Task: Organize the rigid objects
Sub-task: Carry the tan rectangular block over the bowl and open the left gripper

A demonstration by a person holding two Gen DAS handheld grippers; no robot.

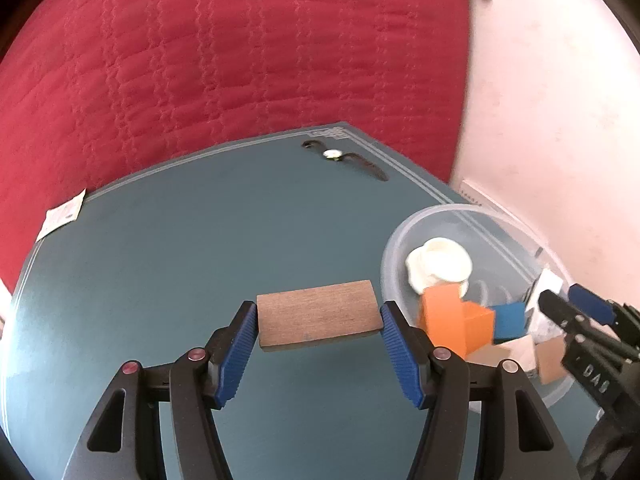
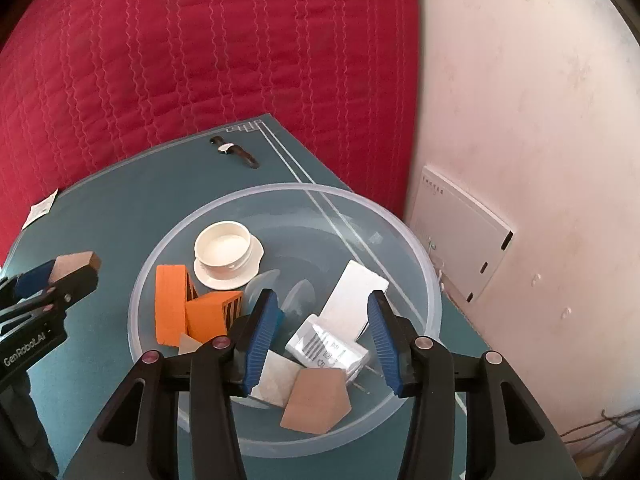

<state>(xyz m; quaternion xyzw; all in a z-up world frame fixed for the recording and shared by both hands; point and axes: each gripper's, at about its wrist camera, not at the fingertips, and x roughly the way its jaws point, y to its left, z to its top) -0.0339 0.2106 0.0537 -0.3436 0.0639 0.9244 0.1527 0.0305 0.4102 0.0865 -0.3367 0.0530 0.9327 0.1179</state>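
My left gripper (image 1: 318, 314) is shut on a flat brown wooden block (image 1: 318, 316) and holds it a little above the teal table (image 1: 180, 260). The block also shows in the right wrist view (image 2: 76, 262). A clear plastic bowl (image 2: 416, 256) stands to the right. It holds an orange block (image 2: 170, 304), a white round lid (image 2: 226, 254), a white box (image 2: 352, 300), a printed packet (image 2: 326, 348) and tan blocks (image 2: 314, 400). My right gripper (image 2: 322, 316) is open and empty over the bowl.
A wristwatch (image 1: 340, 156) lies at the table's far corner. A white paper slip (image 1: 62, 214) lies at the left edge. A red quilt (image 1: 240, 60) is behind the table and a pale wall (image 2: 520, 120) with a white panel (image 2: 460, 232) is to the right.
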